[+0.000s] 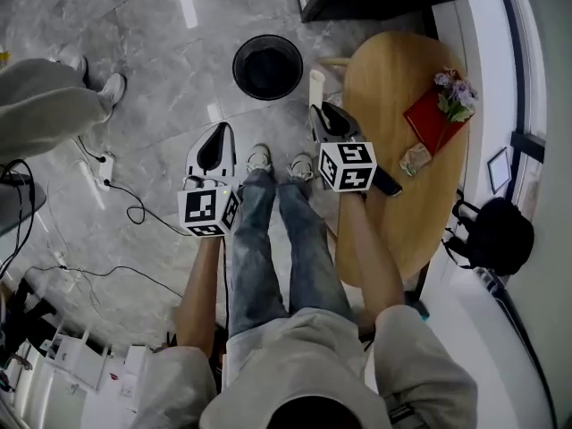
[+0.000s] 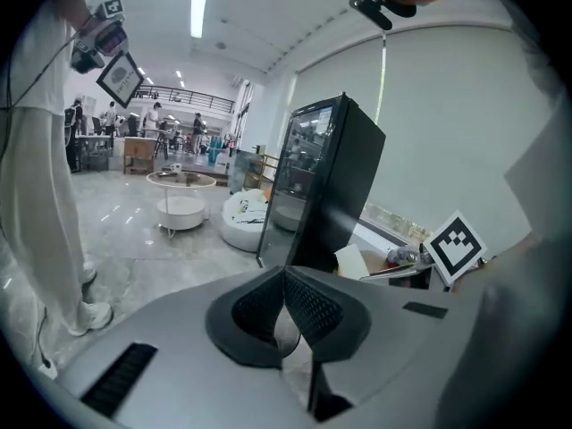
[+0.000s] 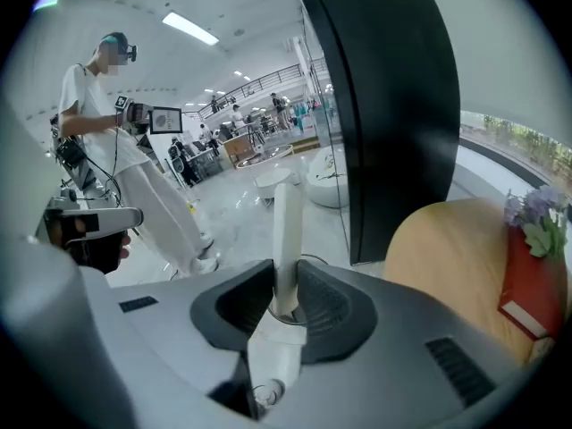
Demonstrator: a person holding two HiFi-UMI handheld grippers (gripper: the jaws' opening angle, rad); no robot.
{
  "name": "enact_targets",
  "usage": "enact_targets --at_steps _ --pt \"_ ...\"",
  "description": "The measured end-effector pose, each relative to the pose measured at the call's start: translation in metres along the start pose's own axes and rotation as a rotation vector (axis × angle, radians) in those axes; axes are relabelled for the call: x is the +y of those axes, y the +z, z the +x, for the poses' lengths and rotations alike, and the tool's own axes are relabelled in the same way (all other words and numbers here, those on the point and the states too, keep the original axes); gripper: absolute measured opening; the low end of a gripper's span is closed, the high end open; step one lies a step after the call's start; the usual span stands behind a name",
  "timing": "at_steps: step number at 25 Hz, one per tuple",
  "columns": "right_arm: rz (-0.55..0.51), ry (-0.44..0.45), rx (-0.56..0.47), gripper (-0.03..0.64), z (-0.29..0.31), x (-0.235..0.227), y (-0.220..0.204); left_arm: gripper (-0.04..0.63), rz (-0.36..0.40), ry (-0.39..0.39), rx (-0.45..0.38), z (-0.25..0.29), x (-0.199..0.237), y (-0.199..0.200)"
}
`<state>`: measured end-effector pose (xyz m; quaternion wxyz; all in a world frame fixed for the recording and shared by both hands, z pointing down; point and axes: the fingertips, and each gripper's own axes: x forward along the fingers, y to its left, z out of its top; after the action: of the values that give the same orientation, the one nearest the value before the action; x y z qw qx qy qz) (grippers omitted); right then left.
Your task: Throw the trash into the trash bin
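Note:
The black round trash bin (image 1: pixel 267 67) stands on the grey floor ahead of the person's feet. My right gripper (image 1: pixel 319 107) is shut on a white rolled paper tube (image 1: pixel 316 86), held to the right of the bin beside the table's edge. In the right gripper view the tube (image 3: pixel 287 226) stands up between the jaws of the right gripper (image 3: pixel 286 275). My left gripper (image 1: pixel 221 130) hovers over the floor, nearer than the bin and to its left. Seen in the left gripper view, the left gripper (image 2: pixel 284 272) has its jaws closed together with nothing between them.
An oval wooden table (image 1: pixel 384 88) on the right carries a red book (image 1: pixel 433 119), purple flowers (image 1: pixel 456 92) and a crumpled scrap (image 1: pixel 416 160). A black cabinet (image 3: pixel 393 105) rises behind it. Another person (image 1: pixel 45 105) stands at left; cables (image 1: pixel 125 204) lie on the floor.

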<state>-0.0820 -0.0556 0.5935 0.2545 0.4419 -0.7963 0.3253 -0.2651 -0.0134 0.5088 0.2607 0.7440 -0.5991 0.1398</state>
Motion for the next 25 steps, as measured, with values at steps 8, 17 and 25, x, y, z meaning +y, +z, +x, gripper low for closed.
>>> enact_targets --at_steps 8,17,25 --pt "-0.043 0.049 0.004 0.098 0.046 0.029 0.026 0.018 -0.038 0.032 -0.002 -0.001 0.022 -0.001" --pt "-0.058 0.044 0.107 0.1 0.099 0.029 0.008 0.018 -0.058 0.032 0.003 0.003 0.031 -0.002" --pt "-0.043 0.031 0.204 0.287 0.145 0.021 -0.009 0.018 -0.061 0.021 0.01 0.004 0.036 -0.004"
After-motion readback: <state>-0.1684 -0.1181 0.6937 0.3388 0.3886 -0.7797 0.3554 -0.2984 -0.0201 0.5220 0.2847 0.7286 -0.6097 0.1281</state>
